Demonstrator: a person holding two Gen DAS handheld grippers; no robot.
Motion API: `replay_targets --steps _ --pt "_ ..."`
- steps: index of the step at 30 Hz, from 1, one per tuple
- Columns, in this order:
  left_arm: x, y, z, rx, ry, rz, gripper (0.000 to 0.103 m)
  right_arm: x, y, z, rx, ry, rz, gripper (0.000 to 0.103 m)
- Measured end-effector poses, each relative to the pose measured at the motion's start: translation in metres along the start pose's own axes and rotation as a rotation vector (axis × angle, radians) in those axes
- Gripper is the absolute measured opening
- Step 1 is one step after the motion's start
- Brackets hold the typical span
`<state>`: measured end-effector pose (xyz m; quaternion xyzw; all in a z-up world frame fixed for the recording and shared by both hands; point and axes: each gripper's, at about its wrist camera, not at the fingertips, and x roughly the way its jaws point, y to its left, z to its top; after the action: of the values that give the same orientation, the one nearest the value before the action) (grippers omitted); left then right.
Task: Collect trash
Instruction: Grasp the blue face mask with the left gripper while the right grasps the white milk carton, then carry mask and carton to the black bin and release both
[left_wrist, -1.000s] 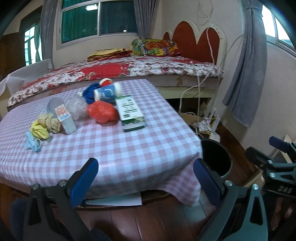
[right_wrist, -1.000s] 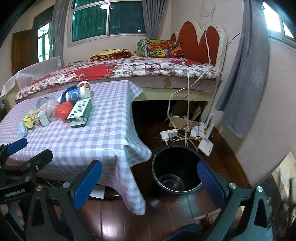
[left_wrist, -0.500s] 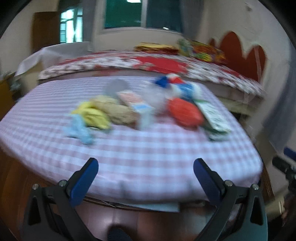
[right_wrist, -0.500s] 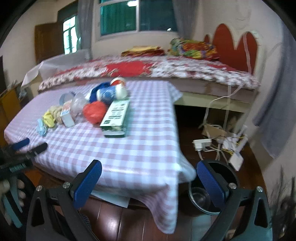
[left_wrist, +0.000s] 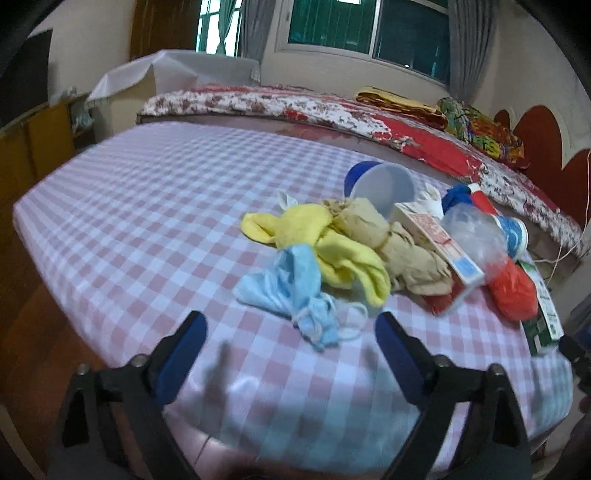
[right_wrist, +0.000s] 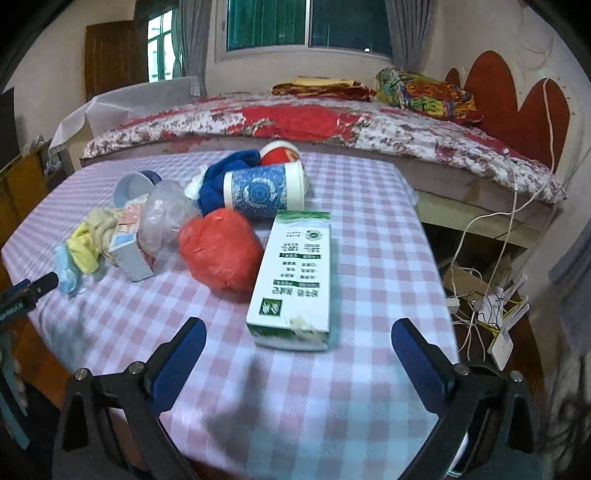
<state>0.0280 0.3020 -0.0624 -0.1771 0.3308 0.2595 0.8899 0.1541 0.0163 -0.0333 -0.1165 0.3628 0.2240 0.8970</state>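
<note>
Both hand-held grippers have swung from the floor and bin onto the table (left_wrist: 122, 206). Left hand-held gripper (left_wrist: 290, 328) now hovers above the near edge, jaws wide but closing, nothing between them, the blue face mask (left_wrist: 291, 291) at 12 o'clock just beyond. Right hand-held gripper (right_wrist: 298, 334) gapes wide and empty, the green-white carton (right_wrist: 295, 273) at 12 o'clock. Bare cloth lies open toward 9 o'clock of the trash pile (left_wrist: 376, 240).

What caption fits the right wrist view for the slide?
Right gripper, open, lined up on green-and-white carton amid trash on checked table.
</note>
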Motion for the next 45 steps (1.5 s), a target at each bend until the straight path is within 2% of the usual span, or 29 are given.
replay_targets --steps 5,6,7,8,9,10,16,20,23,26,34,36,40,45 --pt "0.021 0.002 0.006 0.0 0.033 -0.018 0.078 0.03 0.003 0.004 -0.001 0.051 -0.001 0.084" --pt "0.023 0.003 0.005 0.001 0.041 -0.024 0.071 0.033 0.003 0.004 0.0 0.058 0.0 0.08" --pt "0.026 0.005 0.004 -0.005 0.05 -0.036 0.059 0.036 0.003 0.004 -0.001 0.066 -0.001 0.077" --pt "0.027 0.007 0.004 -0.009 0.05 -0.045 0.054 0.039 0.003 0.004 -0.001 0.07 -0.002 0.069" --pt "0.025 0.008 0.003 -0.004 0.046 -0.046 0.034 0.041 0.003 0.003 -0.002 0.075 0.0 0.057" --pt "0.024 0.01 0.003 -0.006 0.048 -0.066 0.027 0.043 0.002 0.003 -0.002 0.082 0.002 0.057" --pt "-0.006 0.023 0.001 -0.017 -0.017 -0.075 0.024 0.032 -0.004 -0.002 -0.008 0.048 -0.005 0.056" --pt "-0.034 0.013 -0.002 0.006 -0.07 -0.082 0.024 0.013 -0.013 -0.007 0.004 0.015 -0.01 0.055" --pt "-0.057 -0.008 -0.004 0.046 -0.102 -0.132 0.024 -0.008 -0.025 -0.012 0.019 -0.025 -0.024 0.055" --pt "-0.068 -0.04 -0.003 0.104 -0.109 -0.203 0.024 -0.027 -0.042 -0.017 0.043 -0.055 -0.044 0.056" --pt "-0.086 -0.177 -0.028 0.347 -0.084 -0.494 0.024 -0.072 -0.108 -0.045 0.093 -0.095 -0.139 0.056" --pt "-0.09 -0.204 -0.036 0.388 -0.078 -0.538 0.024 -0.083 -0.13 -0.054 0.101 -0.1 -0.168 0.056" --pt "-0.095 -0.27 -0.058 0.48 -0.03 -0.648 0.024 -0.1 -0.175 -0.078 0.111 -0.092 -0.222 0.056" --pt "-0.109 -0.337 -0.095 0.596 0.016 -0.755 0.024 -0.107 -0.231 -0.12 0.111 -0.035 -0.257 0.056"
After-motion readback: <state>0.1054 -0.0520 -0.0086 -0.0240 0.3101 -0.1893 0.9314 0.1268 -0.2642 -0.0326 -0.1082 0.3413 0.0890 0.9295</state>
